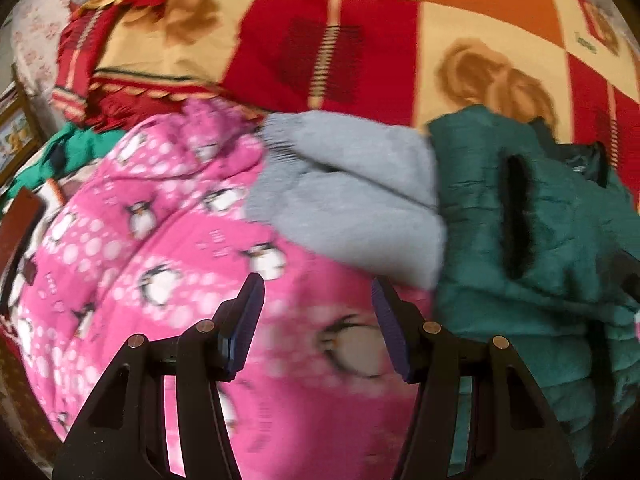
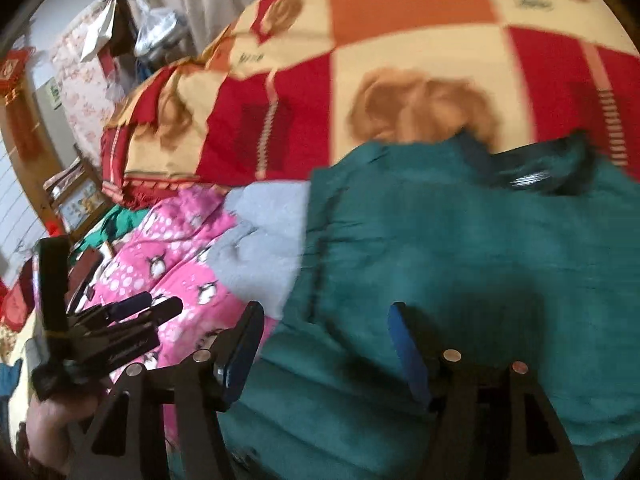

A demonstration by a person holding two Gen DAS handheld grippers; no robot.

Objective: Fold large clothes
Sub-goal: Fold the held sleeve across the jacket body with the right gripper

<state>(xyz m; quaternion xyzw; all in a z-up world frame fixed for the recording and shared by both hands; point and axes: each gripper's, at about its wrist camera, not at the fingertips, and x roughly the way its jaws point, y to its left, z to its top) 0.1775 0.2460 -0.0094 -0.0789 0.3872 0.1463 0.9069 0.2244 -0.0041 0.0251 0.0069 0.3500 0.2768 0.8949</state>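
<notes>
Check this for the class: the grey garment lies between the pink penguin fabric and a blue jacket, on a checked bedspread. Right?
Not quite. The jacket is dark green, as the left wrist view shows. The grey garment does lie between it and the pink penguin fabric, on the checked bedspread.

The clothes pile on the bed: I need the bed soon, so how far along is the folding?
Done: nothing looks neatly folded. The green quilted jacket, grey garment and pink penguin fleece lie rumpled on the patterned blanket. In hand: nothing; left gripper and right gripper are open and empty. Left: apparently all three.
</notes>
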